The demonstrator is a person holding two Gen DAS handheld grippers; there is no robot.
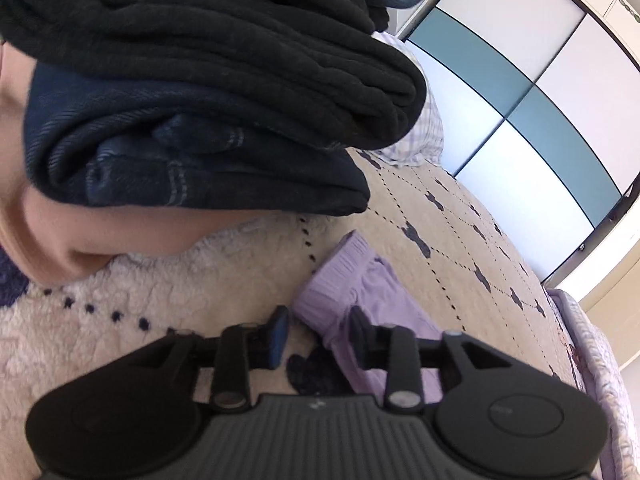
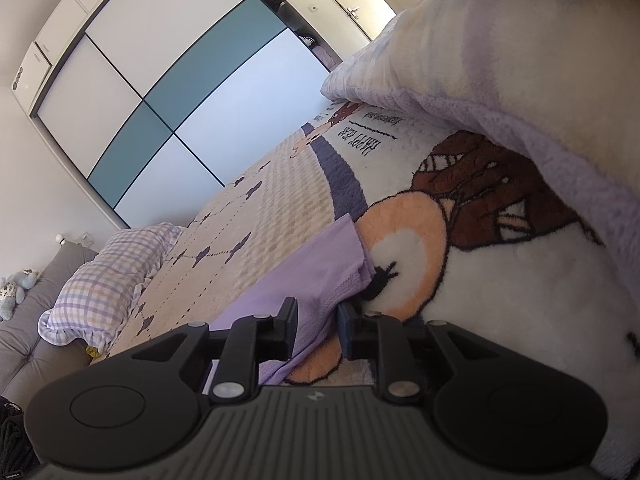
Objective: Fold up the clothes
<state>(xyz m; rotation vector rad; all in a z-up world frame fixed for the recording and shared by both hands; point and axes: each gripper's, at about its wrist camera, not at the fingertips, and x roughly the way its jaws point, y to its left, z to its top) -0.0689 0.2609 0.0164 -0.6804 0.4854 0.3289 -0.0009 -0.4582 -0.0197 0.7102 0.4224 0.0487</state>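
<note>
On the cream fleece bedspread [image 1: 460, 216] with its dotted diamond pattern lies a small lilac knit garment [image 1: 360, 284], thin and soft, its ribbed hem nearest the stacked clothes. It looks light and limp, likely to sag and crease wherever it is lifted, so the firmer ribbed edge or a corner seems the best place to take hold. In the right wrist view the right gripper [image 2: 316, 320] is clenched on a fold of that lilac cloth, which bunches between its pads and trails down under the tool. The left gripper [image 1: 320, 332] sits low over the bedspread with its jaws parted; the garment's edge lies at its right finger [image 1: 362, 334], but nothing is pinched. Both tools point slightly downward along the bed. Beyond the left one, a folded dark blue denim piece [image 1: 192, 160] carries a folded black knit [image 1: 224, 56]. A checked pillow [image 2: 108, 276] rests further off, before a white and teal sliding wardrobe [image 2: 160, 92].
</note>
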